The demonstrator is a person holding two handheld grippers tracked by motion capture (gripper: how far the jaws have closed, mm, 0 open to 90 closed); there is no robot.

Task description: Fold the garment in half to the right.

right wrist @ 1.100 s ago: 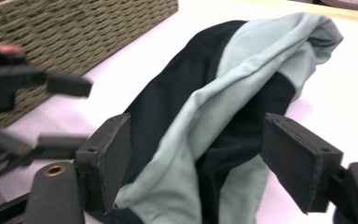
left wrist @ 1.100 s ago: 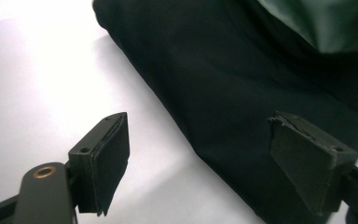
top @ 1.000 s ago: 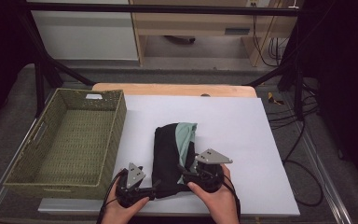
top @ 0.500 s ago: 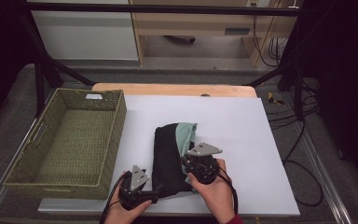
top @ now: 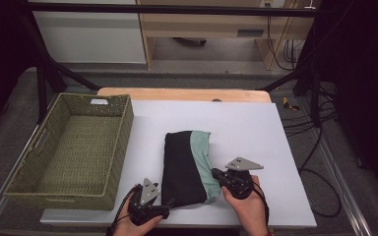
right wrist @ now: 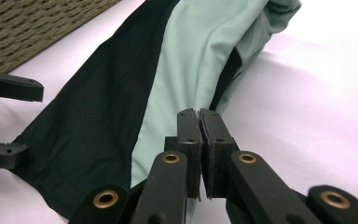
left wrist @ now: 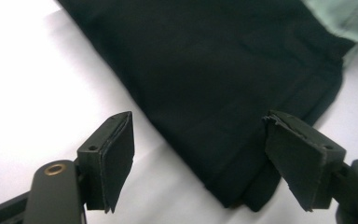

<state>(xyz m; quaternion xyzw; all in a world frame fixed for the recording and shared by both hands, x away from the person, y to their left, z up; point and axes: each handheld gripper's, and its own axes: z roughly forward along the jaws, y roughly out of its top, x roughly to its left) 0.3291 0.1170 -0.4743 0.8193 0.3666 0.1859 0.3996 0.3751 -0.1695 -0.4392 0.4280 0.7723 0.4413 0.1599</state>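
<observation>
Two grippers meet the folded garment (top: 187, 167): left gripper (left wrist: 200, 161) jaws spread around its corner, right gripper (right wrist: 199, 140) jaws just pressed together at its edge.

Your widest free room is the right half of the tabletop (top: 256, 128), bare from the far edge to the near one. The folded garment (top: 184, 167) blocks the near middle, with both tongs crowding its near corners. The wicker basket (top: 74, 147) walls off the left edge; a narrow bare strip runs between basket and garment.
</observation>
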